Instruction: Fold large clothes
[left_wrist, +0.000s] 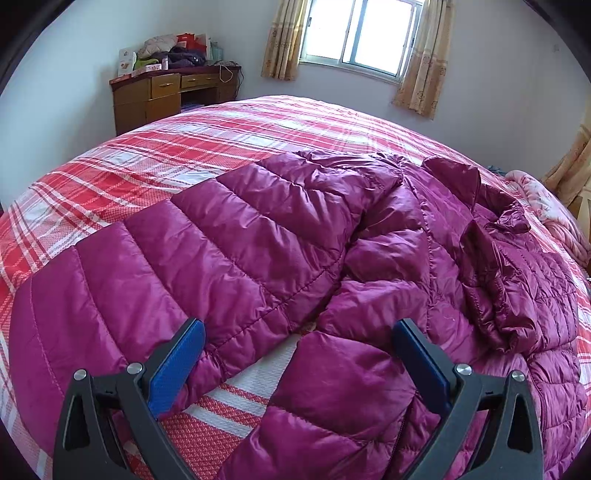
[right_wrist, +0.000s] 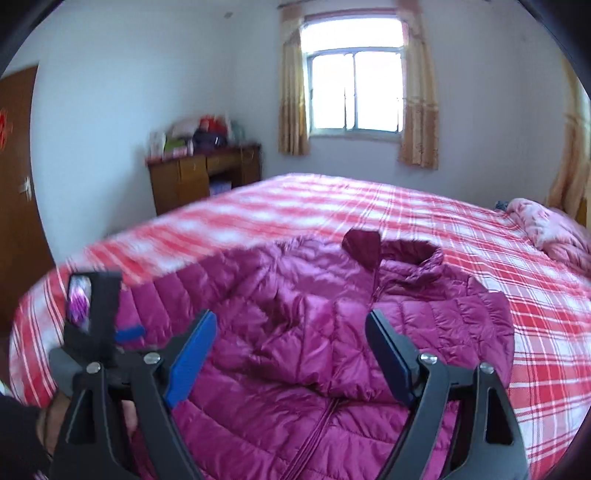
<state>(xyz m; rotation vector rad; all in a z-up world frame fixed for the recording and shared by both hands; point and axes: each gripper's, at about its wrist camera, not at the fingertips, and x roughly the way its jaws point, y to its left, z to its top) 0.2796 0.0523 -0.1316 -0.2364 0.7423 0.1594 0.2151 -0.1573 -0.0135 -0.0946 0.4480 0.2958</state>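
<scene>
A magenta quilted down jacket (left_wrist: 280, 229) lies spread on the bed. Its left sleeve stretches out to the left in the left wrist view, and its collar (left_wrist: 491, 206) lies bunched at the right. My left gripper (left_wrist: 299, 332) is open and empty, low over the gap between the sleeve and the body. In the right wrist view the jacket (right_wrist: 332, 332) lies front up with its zipper (right_wrist: 317, 428) running toward me and its right sleeve folded across the chest. My right gripper (right_wrist: 291, 325) is open and empty above the jacket's middle. The left gripper (right_wrist: 92, 314) shows at the left.
The bed carries a red and white plaid cover (left_wrist: 155, 155). A pink floral quilt (right_wrist: 550, 229) lies bunched at its right edge. A wooden desk (left_wrist: 166, 92) piled with clutter stands by the far wall, next to a curtained window (left_wrist: 362, 33). A brown door (right_wrist: 18, 184) is at the left.
</scene>
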